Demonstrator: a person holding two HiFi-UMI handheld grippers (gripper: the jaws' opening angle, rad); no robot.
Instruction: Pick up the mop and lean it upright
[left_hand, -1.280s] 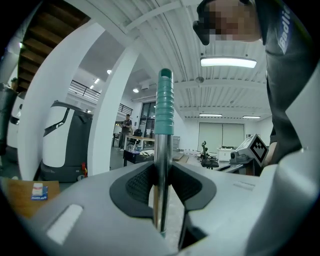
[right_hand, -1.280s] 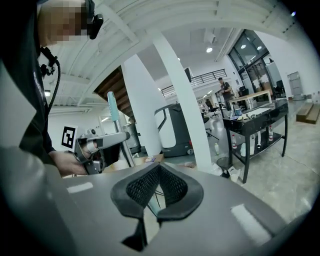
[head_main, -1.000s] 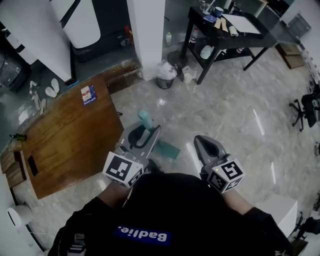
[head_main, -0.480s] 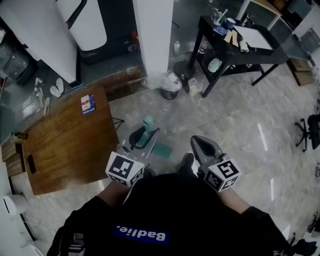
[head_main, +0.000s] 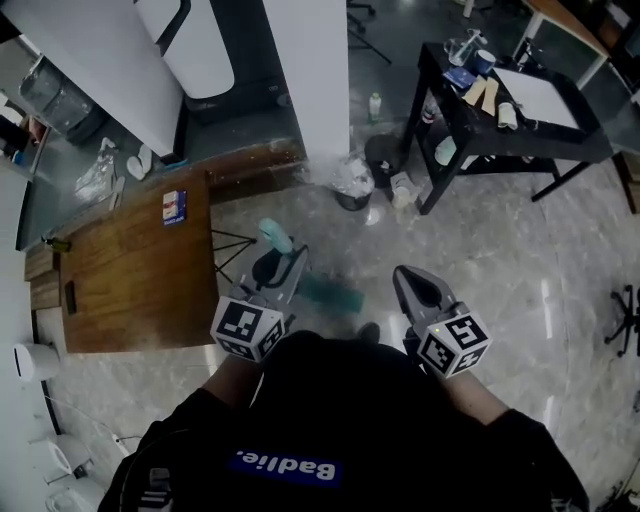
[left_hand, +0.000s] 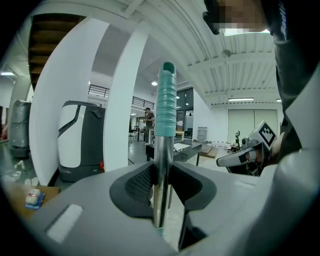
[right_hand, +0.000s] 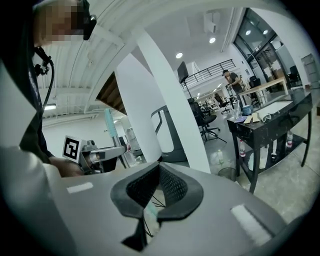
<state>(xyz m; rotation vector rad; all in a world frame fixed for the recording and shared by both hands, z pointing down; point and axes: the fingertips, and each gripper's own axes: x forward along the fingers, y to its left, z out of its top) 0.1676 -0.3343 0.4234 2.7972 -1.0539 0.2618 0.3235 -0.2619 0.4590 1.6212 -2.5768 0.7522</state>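
The mop is a metal pole (left_hand: 161, 165) with a ribbed teal grip (left_hand: 165, 105) at its top, and it stands nearly upright. My left gripper (left_hand: 161, 172) is shut on the pole, just below the grip. From the head view, the teal grip (head_main: 274, 237) pokes out beyond the left gripper (head_main: 283, 272), and the teal mop head (head_main: 330, 291) hangs low over the floor. My right gripper (head_main: 418, 289) is held beside it to the right, shut and holding nothing. Its jaw tips meet in the right gripper view (right_hand: 159, 169).
A wooden table (head_main: 130, 270) lies to the left. Ahead stand a white pillar (head_main: 305, 70), a bagged bin (head_main: 352, 185) at its foot and a white machine (head_main: 205, 45). A black table (head_main: 500, 125) with bottles is at the far right. Marble floor (head_main: 500, 260) spreads right.
Both grippers and the person have moved across the floor toward the pillar. The wooden table has slid back and to the left in view. The mop stays gripped in the left gripper.
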